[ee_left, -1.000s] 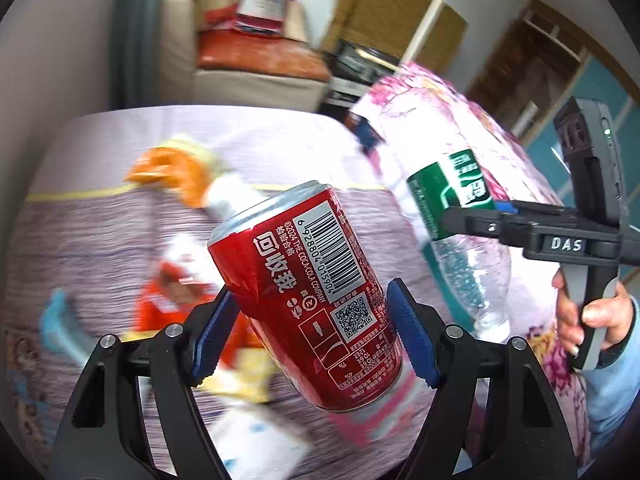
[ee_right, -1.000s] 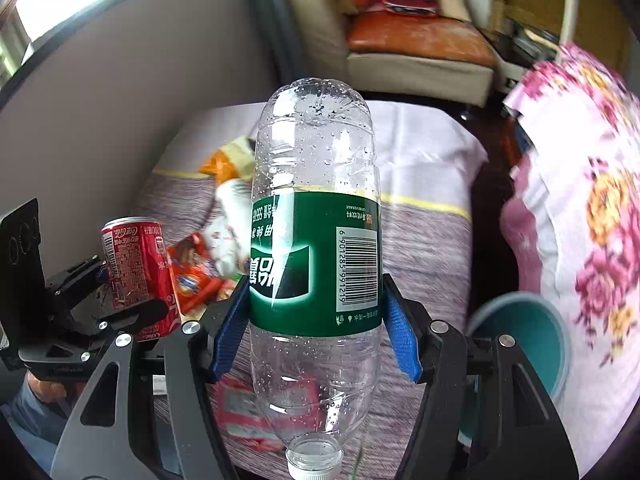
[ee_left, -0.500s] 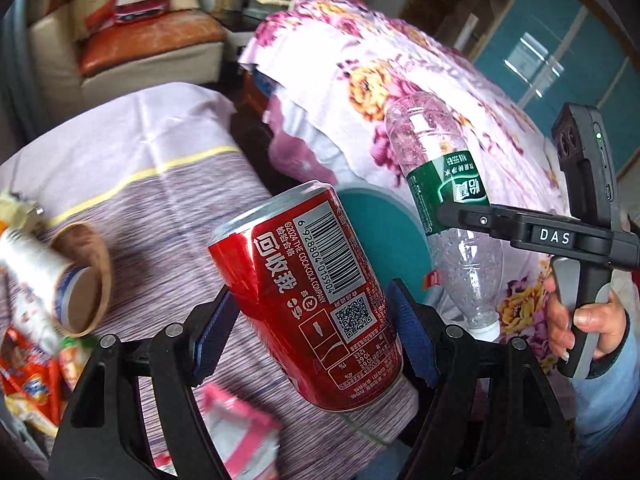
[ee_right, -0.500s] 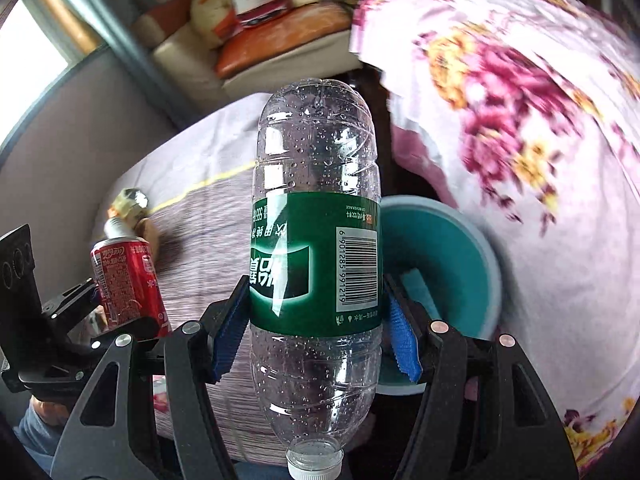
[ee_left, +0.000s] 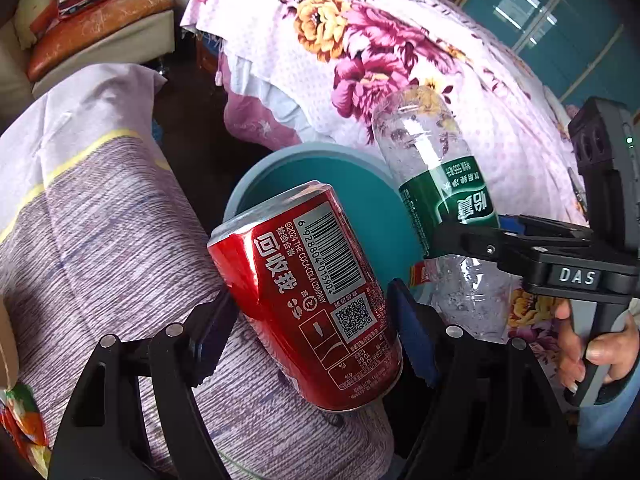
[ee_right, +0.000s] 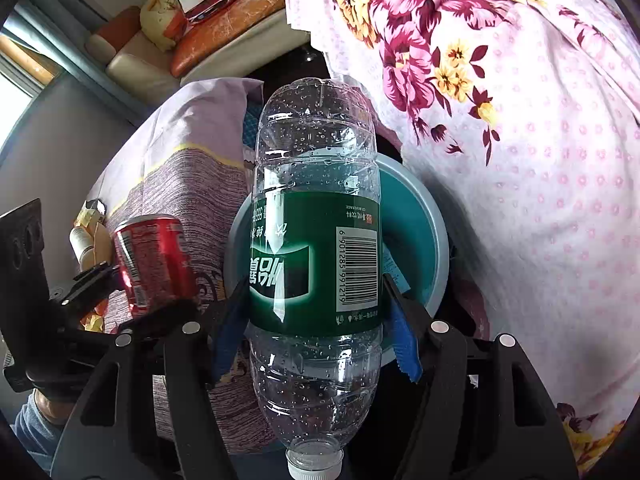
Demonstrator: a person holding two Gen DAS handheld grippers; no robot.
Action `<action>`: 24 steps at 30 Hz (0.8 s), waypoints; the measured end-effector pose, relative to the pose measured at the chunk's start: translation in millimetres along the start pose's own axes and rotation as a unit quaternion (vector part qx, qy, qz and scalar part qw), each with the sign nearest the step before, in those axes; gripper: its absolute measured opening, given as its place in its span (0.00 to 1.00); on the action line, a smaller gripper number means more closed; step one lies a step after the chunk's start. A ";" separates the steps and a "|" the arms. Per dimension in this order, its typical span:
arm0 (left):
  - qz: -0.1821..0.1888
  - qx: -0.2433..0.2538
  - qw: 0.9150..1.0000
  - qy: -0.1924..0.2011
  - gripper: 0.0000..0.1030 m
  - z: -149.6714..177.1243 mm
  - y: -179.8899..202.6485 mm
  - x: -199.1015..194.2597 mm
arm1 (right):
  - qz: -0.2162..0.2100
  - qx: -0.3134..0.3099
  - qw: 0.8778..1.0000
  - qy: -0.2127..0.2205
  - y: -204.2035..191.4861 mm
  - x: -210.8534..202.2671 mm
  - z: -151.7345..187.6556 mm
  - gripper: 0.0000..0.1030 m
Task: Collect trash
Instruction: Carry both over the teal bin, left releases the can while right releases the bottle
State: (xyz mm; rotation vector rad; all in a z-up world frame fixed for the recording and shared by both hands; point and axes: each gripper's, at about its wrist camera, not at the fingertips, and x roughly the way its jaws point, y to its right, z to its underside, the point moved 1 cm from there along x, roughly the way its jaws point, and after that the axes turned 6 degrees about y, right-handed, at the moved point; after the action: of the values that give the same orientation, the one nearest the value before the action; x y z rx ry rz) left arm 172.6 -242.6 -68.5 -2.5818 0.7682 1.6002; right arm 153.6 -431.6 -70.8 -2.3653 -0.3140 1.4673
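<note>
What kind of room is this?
Probably a lived-in room at home: a flowered bedspread, a cushioned sofa, and a teal bin on the floor for trash.

Lived-in home, bedroom or sitting room. Pink floral cotton bedspread (ee_left: 400, 52) draped over a bed, striped purple woven cloth (ee_left: 100, 248) on a second surface, cream sofa with orange cushion (ee_right: 224, 16), teal glazed cabinet doors (ee_left: 560, 40), round teal plastic bin (ee_right: 424, 240) on dark floor.

The bin (ee_right: 428, 240) stands between the striped table (ee_right: 180, 184) and the floral bed (ee_right: 540, 160).
</note>
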 end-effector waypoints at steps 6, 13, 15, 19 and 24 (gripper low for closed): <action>-0.012 -0.011 1.000 -0.016 0.78 -2.5 -3.0 18.8 | 0.002 0.004 1.000 -0.008 4.0 6.2 -2.1 0.59; -0.017 -0.030 0.999 -0.007 0.87 -2.0 -15.2 12.1 | 0.007 0.008 1.000 -0.017 3.9 16.0 -2.3 0.59; -0.017 -0.036 0.999 -0.005 0.87 -1.1 -17.9 9.2 | 0.007 0.009 1.000 -0.020 3.3 18.3 -2.3 0.59; -0.016 -0.049 0.999 -0.001 0.88 3.8 -24.4 1.0 | 0.009 0.008 1.000 -0.029 1.7 23.8 -1.5 0.59; -0.015 -0.061 0.998 0.005 0.88 10.3 -31.8 -10.7 | 0.008 0.004 0.999 -0.039 -2.9 30.3 -1.5 0.59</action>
State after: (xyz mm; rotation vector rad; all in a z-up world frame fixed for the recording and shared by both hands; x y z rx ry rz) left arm 173.1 -207.7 -72.2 -2.6720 0.6489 1.6776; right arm 168.3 -418.3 -93.9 -2.3139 -0.3072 1.5671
